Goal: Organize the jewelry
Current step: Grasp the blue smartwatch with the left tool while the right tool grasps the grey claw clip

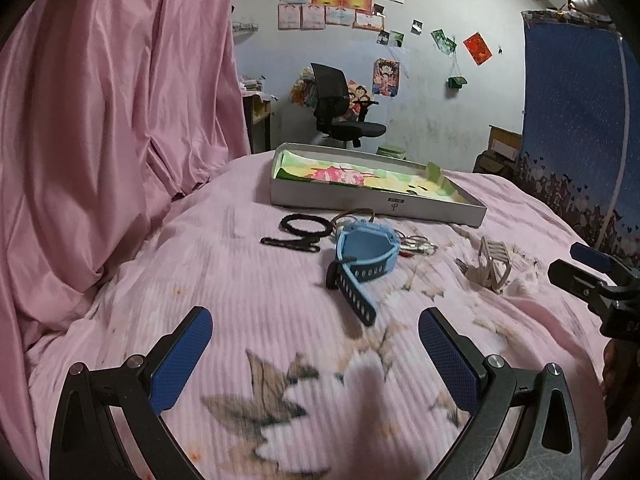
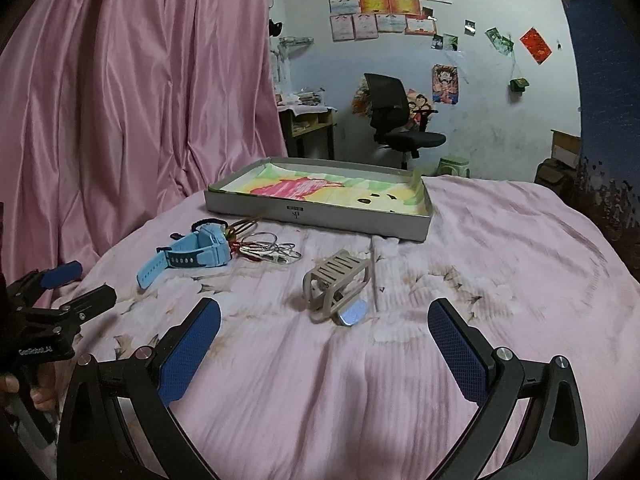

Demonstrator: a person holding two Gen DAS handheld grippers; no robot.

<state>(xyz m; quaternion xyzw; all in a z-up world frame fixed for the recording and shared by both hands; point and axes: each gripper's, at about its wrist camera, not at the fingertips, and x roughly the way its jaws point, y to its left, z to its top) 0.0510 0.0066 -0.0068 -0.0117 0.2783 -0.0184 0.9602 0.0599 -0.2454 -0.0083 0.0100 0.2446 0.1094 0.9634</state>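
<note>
A shallow grey box (image 1: 376, 204) (image 2: 320, 212) lined with a coloured drawing lies on the pink bedspread. In front of it lie a blue watch (image 1: 360, 256) (image 2: 192, 252), a black bracelet (image 1: 304, 226), a bunch of thin metal rings (image 1: 418, 245) (image 2: 272, 252) and a beige hair claw (image 1: 490, 266) (image 2: 334, 284). My left gripper (image 1: 316, 332) is open and empty, just short of the watch. My right gripper (image 2: 324, 326) is open and empty, just short of the hair claw. Each gripper shows at the edge of the other's view.
A pink curtain (image 1: 112, 120) hangs along the left of the bed. A blue curtain (image 1: 576, 120) hangs at the right. Beyond the bed stand a black office chair (image 2: 396, 120), a desk (image 2: 308, 120) and a green stool (image 2: 454, 166).
</note>
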